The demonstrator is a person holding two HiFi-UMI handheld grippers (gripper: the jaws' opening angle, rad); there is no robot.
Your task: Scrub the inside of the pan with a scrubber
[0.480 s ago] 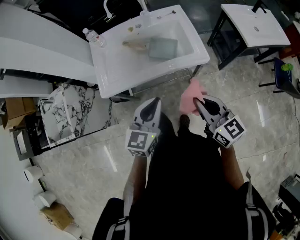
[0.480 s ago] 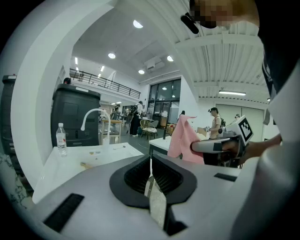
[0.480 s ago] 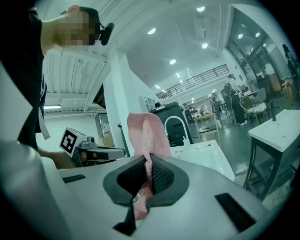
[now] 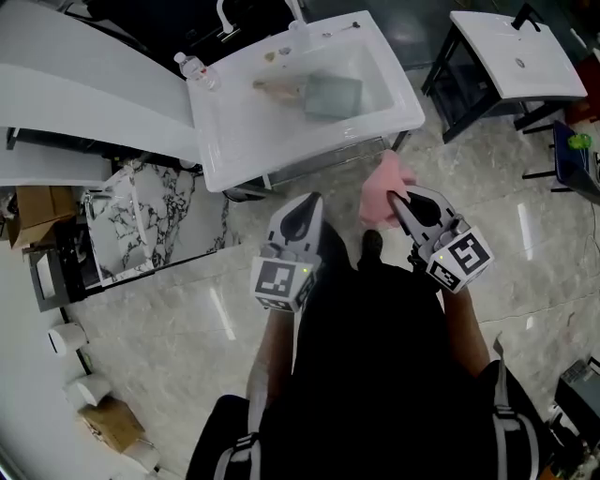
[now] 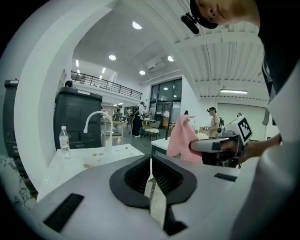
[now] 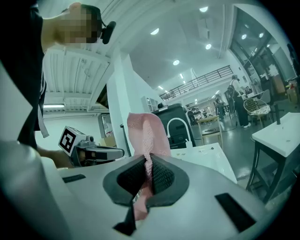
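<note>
A grey pan [image 4: 330, 96] with a wooden handle [image 4: 272, 87] lies in the white sink [image 4: 398, 112], ahead of both grippers. My right gripper [image 4: 394, 199] [image 6: 149, 164] is shut on a pink scrubber cloth [image 4: 382, 187] [image 6: 145, 133] that sticks up from its jaws, short of the sink's front rim. My left gripper [image 4: 309, 202] [image 5: 150, 161] is beside it, its jaws shut with nothing between them. In the left gripper view the cloth [image 5: 180, 138] and the right gripper [image 5: 220, 144] show at the right. Both grippers are held over the floor, apart from the pan.
A water bottle [image 4: 190, 67] and a faucet [image 4: 223, 14] stand at the sink's back left. A second white basin on a black stand [image 4: 516, 56] is at the right. A marble slab [image 4: 141, 220], paper rolls [image 4: 70, 337] and a cardboard box [image 4: 33, 211] lie at the left.
The head view has shifted a little, so the sink sits slightly further right. Both grippers keep the same pose, and the cloth stays in the right one.
</note>
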